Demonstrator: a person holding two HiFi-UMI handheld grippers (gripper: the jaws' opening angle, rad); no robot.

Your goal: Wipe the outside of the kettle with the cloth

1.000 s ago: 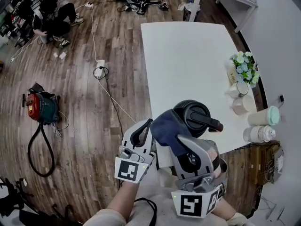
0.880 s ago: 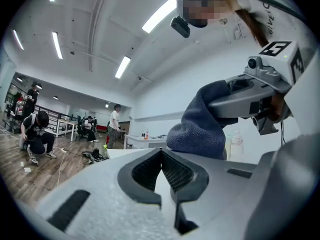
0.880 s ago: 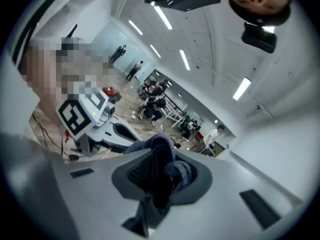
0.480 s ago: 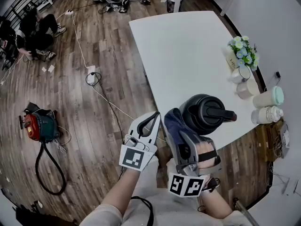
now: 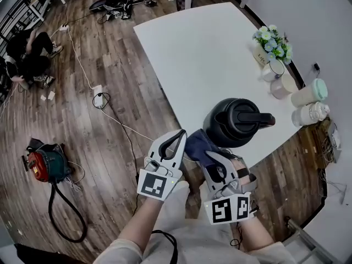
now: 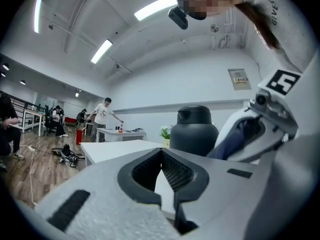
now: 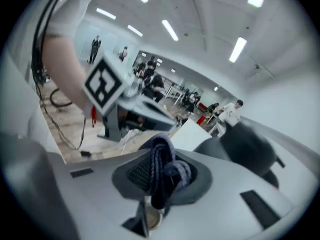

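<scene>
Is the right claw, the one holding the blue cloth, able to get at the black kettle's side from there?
Probably yes: the right claw, shut on the cloth, sits just beside the kettle at the near edge of the table, with nothing visible between them.

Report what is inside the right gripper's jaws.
A bunched fold of dark blue cloth is pinched in the right gripper. Nothing else shows there. The fold itself covers whatever lies deeper between the jaws.

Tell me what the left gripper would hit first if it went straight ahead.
Probably the black kettle on the white table, slightly right of the left gripper's line; a near miss is possible.
</scene>
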